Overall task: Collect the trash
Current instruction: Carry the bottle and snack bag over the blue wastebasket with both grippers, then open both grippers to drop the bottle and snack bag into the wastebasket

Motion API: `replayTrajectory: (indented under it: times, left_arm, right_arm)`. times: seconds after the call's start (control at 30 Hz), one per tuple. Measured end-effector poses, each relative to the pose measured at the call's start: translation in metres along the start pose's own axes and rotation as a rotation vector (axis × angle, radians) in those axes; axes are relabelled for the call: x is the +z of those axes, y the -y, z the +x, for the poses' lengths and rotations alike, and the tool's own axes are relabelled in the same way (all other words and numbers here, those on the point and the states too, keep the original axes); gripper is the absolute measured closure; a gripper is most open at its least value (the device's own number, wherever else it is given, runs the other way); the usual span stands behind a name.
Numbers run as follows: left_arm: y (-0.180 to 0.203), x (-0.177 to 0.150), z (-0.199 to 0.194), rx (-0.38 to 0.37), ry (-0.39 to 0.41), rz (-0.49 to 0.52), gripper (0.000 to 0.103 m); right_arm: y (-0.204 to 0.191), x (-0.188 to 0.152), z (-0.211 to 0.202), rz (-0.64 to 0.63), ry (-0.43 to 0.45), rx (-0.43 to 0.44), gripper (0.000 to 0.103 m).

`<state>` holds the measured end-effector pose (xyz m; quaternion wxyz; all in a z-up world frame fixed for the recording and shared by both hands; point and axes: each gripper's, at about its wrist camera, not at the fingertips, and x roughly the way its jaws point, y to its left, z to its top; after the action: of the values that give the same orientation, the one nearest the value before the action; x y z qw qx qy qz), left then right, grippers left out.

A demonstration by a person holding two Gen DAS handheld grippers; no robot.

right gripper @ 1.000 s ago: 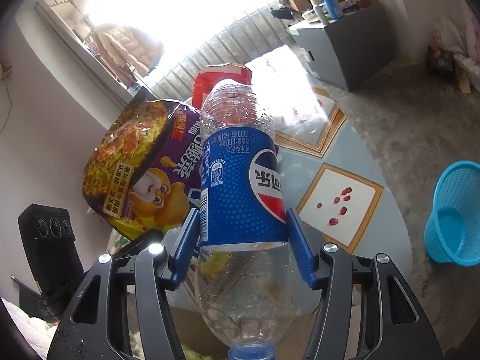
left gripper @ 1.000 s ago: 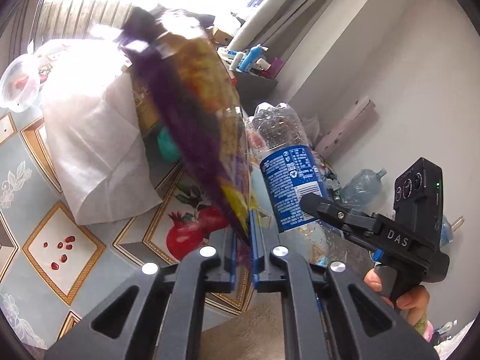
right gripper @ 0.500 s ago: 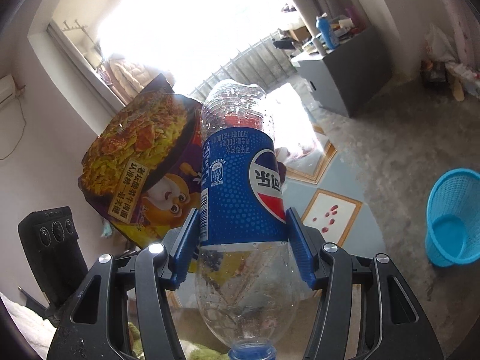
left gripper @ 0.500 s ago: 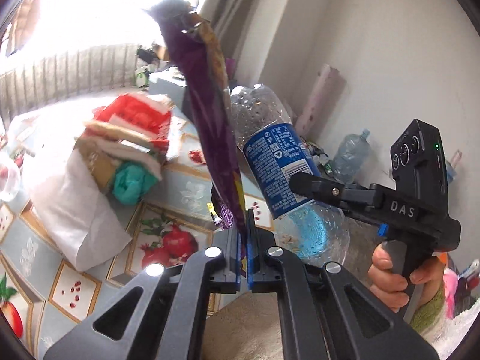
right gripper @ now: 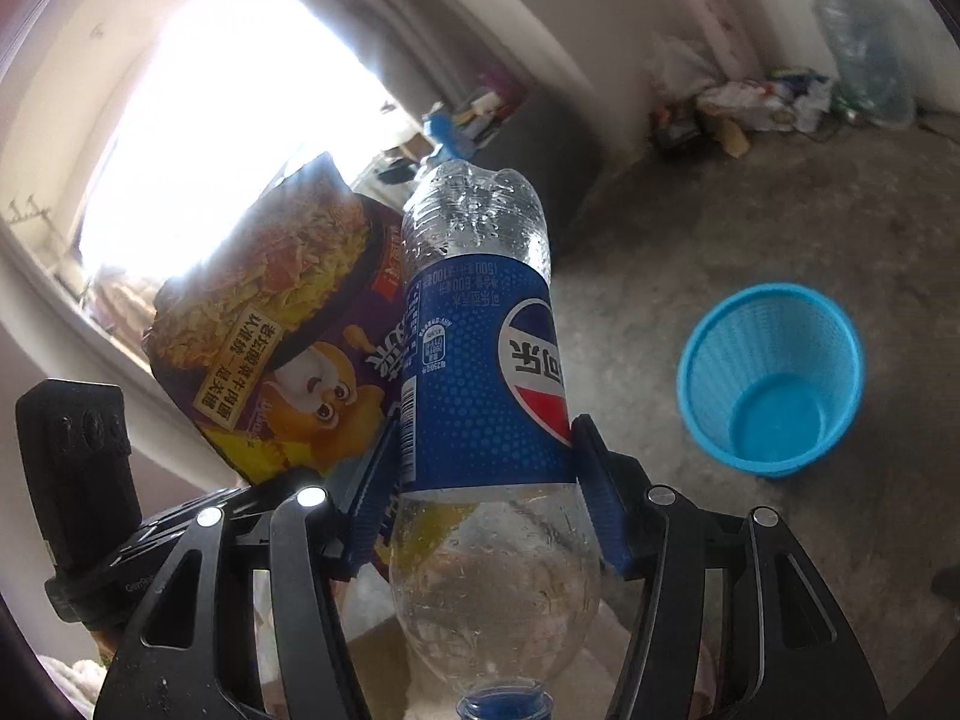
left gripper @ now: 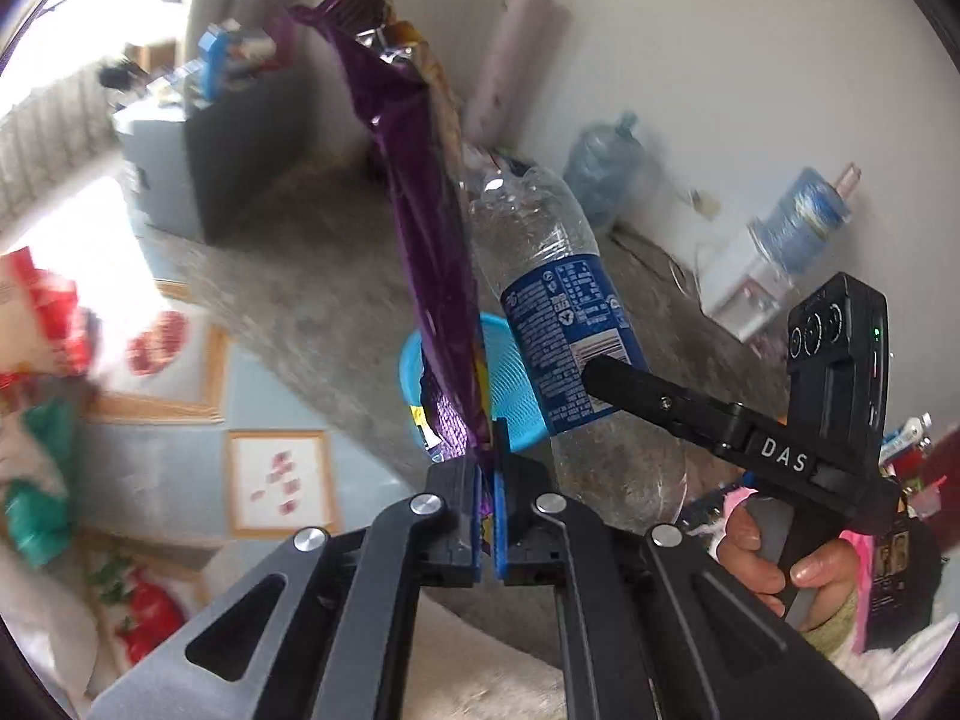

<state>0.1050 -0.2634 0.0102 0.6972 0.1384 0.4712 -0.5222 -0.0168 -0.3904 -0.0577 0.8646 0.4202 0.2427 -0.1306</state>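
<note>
Both picked up, neither binned: left gripper (left gripper: 487,462) fingers pinching purple wrapper (left gripper: 429,252), right gripper (right gripper: 480,474) fingers clamping bottle (right gripper: 480,372), blue basket (right gripper: 771,378) empty.

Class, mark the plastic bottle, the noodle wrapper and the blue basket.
plastic bottle (right gripper: 480,372), right wrist view, on its blue label.
noodle wrapper (right gripper: 270,312), right wrist view, on its printed front.
blue basket (right gripper: 774,324), right wrist view, on its inner wall.
</note>
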Motion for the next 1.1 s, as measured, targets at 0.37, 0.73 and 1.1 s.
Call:
replayTrajectory:
  times: [0.37, 0.73, 1.1]
  left_arm:
    - [0.018, 0.084, 0.198, -0.065, -0.431, 0.034, 0.100]
    - [-0.054, 0.102, 0.340, 0.009, -0.592, -0.368, 0.059]
    - [-0.040, 0.120, 0.299, -0.028, -0.484, -0.355, 0.046]
  right_arm:
    - [0.167, 0.023, 0.063, 0.522, -0.087, -0.011, 0.048]
    - [0.257, 0.020, 0.179, 0.725, -0.230, -0.102, 0.026]
    - [0.254, 0.008, 0.193, 0.739, -0.219, -0.061, 0.025]
